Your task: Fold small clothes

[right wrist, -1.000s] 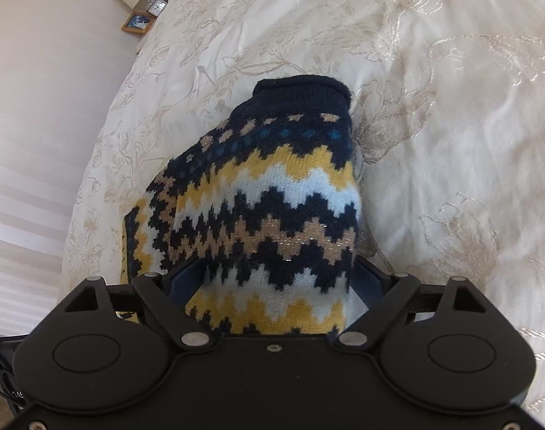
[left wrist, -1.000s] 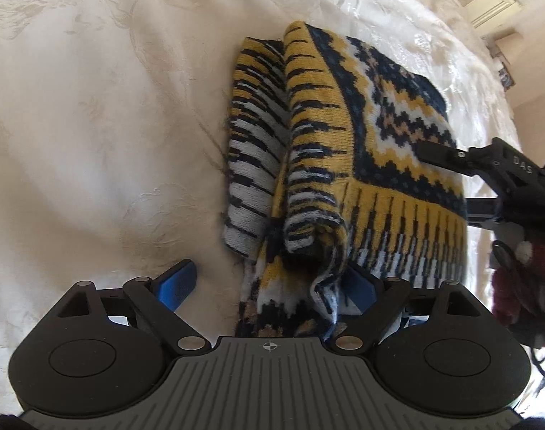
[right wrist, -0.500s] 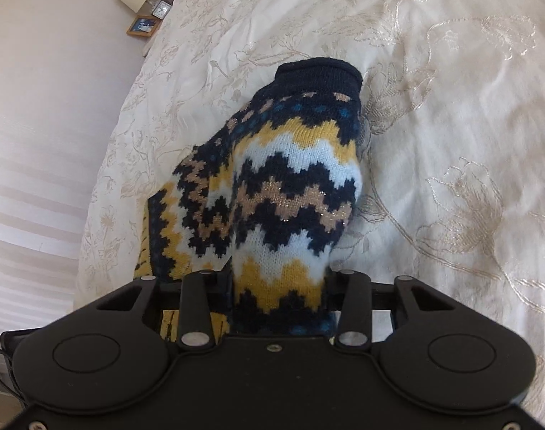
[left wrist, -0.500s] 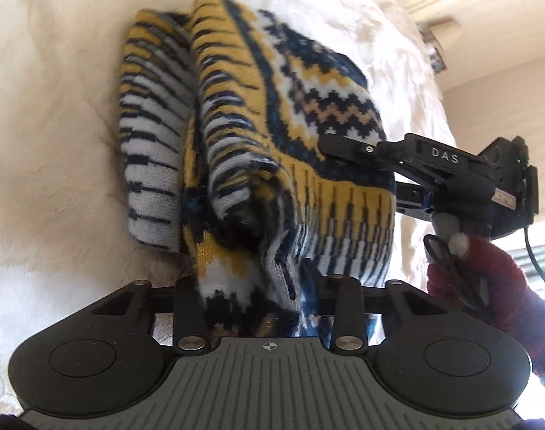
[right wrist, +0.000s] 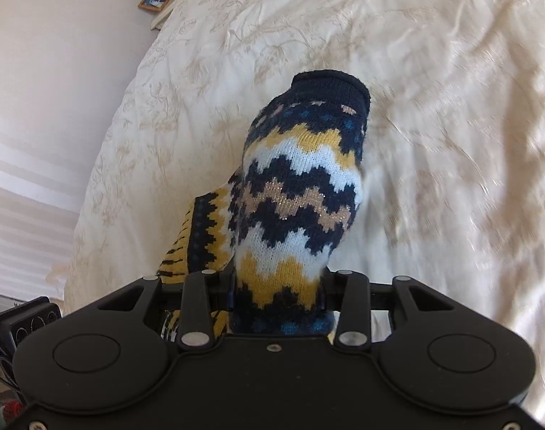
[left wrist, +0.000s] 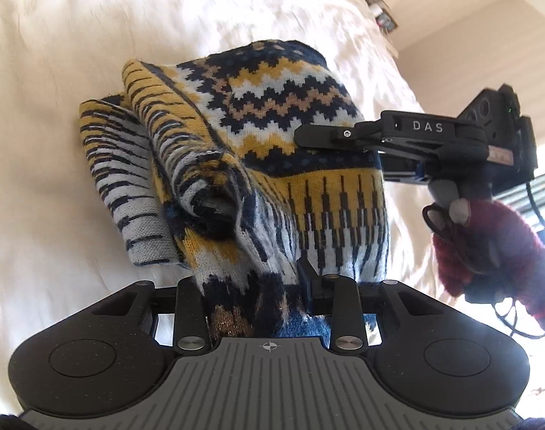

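Both tongs pinch the knit sweater [left wrist: 272, 150]: my left gripper [left wrist: 258, 286] clamps its bunched hem, my right gripper [right wrist: 278, 294] clamps the zigzag body near the navy collar. I judge the fold half done; sleeves look tucked, the final fold and laying down remain. It hangs ahead of the tongs, thick, soft and fuzzy, over the cream embroidered bedspread [right wrist: 433, 107].

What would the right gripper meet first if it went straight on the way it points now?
The right gripper is already shut on the knitted sweater, so that is in its way first. Past the sweater's dark cuff lies the cream bedspread, though depth is unclear.
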### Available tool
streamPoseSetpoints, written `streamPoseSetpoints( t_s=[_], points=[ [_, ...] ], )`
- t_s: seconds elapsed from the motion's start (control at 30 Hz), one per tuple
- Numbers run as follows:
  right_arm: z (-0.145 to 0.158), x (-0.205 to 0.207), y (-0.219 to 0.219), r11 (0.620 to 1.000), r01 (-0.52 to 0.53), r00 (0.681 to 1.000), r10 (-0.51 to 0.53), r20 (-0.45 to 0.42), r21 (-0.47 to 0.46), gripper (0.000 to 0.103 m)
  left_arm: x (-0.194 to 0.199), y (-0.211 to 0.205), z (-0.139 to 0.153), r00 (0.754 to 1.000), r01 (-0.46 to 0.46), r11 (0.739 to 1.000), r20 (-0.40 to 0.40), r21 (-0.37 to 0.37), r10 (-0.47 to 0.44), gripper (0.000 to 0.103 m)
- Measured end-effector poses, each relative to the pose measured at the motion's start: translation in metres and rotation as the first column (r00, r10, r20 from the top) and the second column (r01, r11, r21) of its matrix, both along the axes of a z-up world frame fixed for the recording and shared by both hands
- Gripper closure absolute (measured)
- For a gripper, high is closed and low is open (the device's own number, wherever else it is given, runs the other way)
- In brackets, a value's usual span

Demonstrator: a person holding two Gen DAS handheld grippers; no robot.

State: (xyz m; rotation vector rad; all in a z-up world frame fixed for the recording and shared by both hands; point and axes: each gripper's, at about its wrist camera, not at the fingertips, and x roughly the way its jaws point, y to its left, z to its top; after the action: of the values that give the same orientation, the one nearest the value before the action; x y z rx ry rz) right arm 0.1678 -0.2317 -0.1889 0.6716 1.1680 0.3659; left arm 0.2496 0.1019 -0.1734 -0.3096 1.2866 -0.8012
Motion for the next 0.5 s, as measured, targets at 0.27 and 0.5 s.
streamPoseSetpoints(
  t_s=[0.27,0.5],
  points=[
    [-0.019,-0.063,-0.013,0.995,0.026,0.999,-0.028,-0.018,-0.093,0.036,-0.025,0.013,-0.017,0.996,-0.083,0.977,0.009,0.197,0.083,0.061],
    [-0.004,-0.090,-0.027,0.990,0.090,0.994,-0.082,0.077,-0.104,0.035,0.015,0.024,0.034,0.961,-0.247,0.953,0.167,0.173,0.219,0.056]
  ],
)
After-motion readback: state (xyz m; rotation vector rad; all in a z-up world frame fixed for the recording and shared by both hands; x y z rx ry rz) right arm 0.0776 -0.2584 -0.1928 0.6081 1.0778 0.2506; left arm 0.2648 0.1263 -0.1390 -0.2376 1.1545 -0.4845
